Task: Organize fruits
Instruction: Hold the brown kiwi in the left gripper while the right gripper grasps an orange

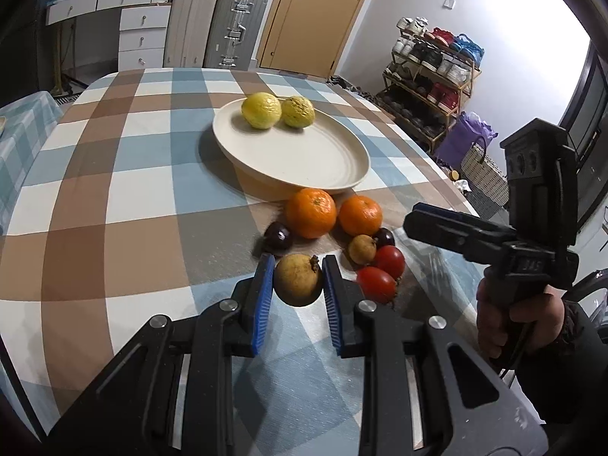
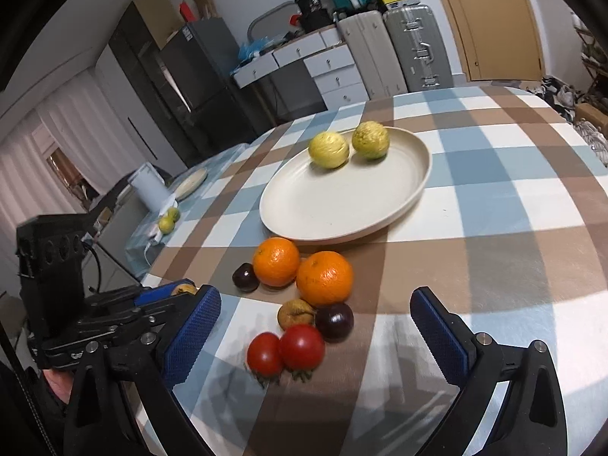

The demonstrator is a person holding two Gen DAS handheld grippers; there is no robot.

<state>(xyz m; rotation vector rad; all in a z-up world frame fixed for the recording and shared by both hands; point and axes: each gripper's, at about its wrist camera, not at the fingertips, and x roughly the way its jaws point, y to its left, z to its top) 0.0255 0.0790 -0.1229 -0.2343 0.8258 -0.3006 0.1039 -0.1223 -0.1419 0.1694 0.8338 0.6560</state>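
Observation:
My left gripper is shut on a round brown fruit and holds it just above the table, near the fruit pile. The pile holds two oranges, two dark plums, a small brown fruit and two tomatoes. A cream plate behind the pile carries two yellow-green fruits. My right gripper is open and empty, its jaws wide apart over the tomatoes and a plum. The plate lies beyond.
The checked tablecloth covers the table. A shoe rack, suitcases and drawers stand beyond the far edge. A side table at the left holds a white container, a plate and small green fruits.

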